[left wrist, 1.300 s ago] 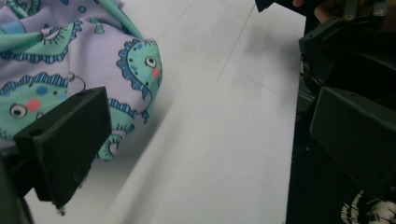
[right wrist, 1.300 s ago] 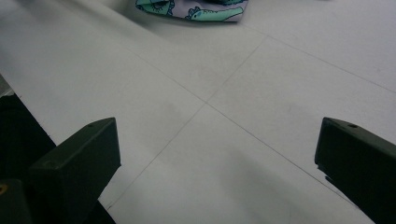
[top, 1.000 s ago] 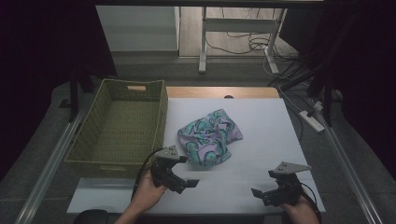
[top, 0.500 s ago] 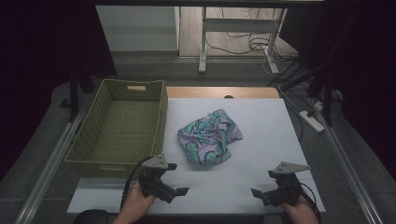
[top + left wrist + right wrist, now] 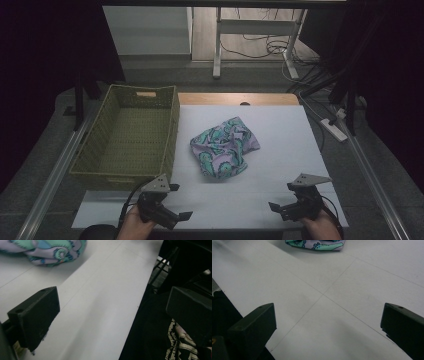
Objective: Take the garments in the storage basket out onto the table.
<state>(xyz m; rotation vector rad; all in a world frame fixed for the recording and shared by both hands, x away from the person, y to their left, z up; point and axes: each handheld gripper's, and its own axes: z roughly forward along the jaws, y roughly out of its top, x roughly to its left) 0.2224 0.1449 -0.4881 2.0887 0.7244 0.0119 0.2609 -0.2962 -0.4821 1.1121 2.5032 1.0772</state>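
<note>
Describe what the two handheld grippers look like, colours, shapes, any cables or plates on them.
Both are black, blocky tools. The left gripper and the right gripper each carry a grey three-cornered plate on top. Each has two thick, squared black jaws with small round holes in their top faces, as the gripper views show. A dark cable loops from the left gripper. A dark band shows at the right wrist.

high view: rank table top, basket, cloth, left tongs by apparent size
1. white table top
2. green basket
3. patterned cloth
4. left tongs, smallest, though nearest the camera
</note>
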